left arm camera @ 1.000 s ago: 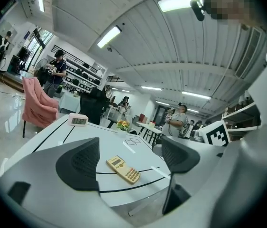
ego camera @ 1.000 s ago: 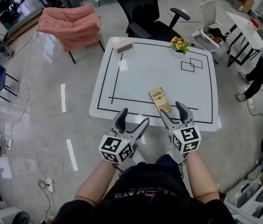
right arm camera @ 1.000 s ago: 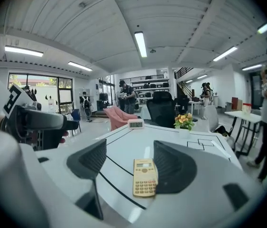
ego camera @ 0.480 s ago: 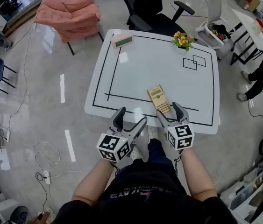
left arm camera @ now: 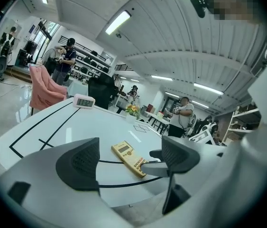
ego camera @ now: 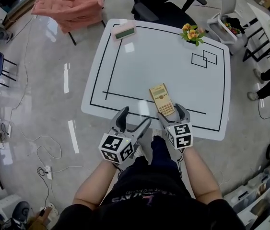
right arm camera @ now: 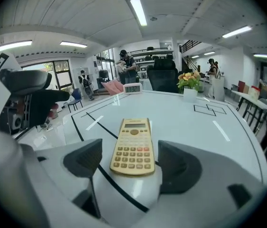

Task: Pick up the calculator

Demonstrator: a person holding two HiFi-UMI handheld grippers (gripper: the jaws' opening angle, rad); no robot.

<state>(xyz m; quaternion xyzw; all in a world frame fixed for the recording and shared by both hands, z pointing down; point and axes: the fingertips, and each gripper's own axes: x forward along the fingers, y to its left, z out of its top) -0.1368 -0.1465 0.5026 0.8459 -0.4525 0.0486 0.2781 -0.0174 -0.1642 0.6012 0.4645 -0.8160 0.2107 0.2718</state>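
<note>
**Calculator flat near the front edge, right jaws opening around its keypad end**

The tan calculator point(ego camera: 162, 99) lies face up on the white surface point(ego camera: 139, 61), close to the edge nearest the person. Its long axis runs away from that edge. The display end points away from the person and leans slightly left in the head view, and the keypad end lies across a black line marked on the surface.

The right hand-held gripper point(ego camera: 172, 113) is at the keypad end with its jaws opening. That end lies between the pads, with a gap on each side.

The left hand-held gripper point(ego camera: 135, 119) is just to the left at the edge, jaws spread with nothing between them.

A small clock point(ego camera: 124, 31) and a flower pot point(ego camera: 193, 33) stand at the far corners.
</note>
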